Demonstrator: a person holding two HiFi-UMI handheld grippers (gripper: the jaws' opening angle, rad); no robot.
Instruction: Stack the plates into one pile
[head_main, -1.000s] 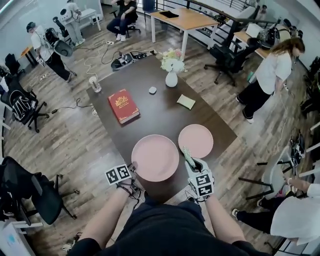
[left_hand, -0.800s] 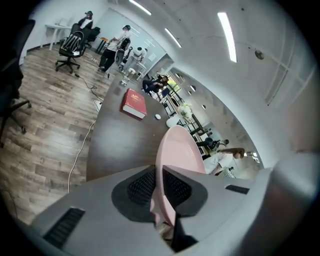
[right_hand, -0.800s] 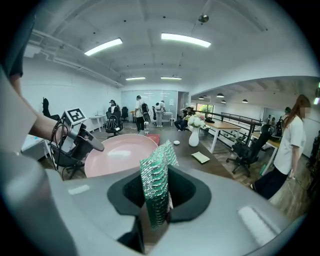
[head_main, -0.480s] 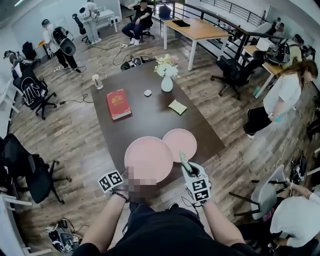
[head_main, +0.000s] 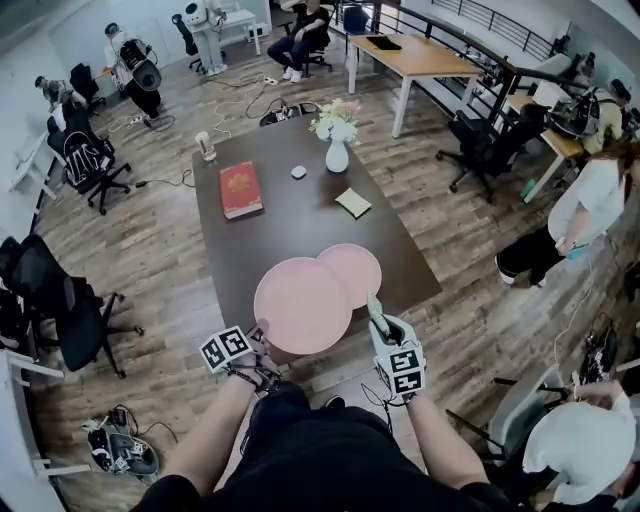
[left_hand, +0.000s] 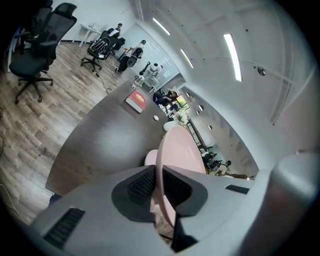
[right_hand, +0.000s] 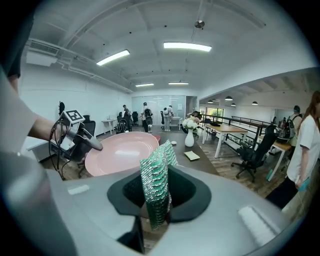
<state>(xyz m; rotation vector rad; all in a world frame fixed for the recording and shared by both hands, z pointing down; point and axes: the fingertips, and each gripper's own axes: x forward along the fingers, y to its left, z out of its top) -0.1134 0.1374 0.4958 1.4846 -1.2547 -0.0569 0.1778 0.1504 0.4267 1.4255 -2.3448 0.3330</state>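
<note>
With my left gripper pinching the big pink plate and my right gripper clamping a green scrubber, I needed it level over the small pink plate.

No legible text or numbers

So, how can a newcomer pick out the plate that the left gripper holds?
Find the dark table mid-room. At its near end are two pink plates. It is the larger plate, nearest the person, its rim in the left gripper, overlapping the smaller plate.
</note>
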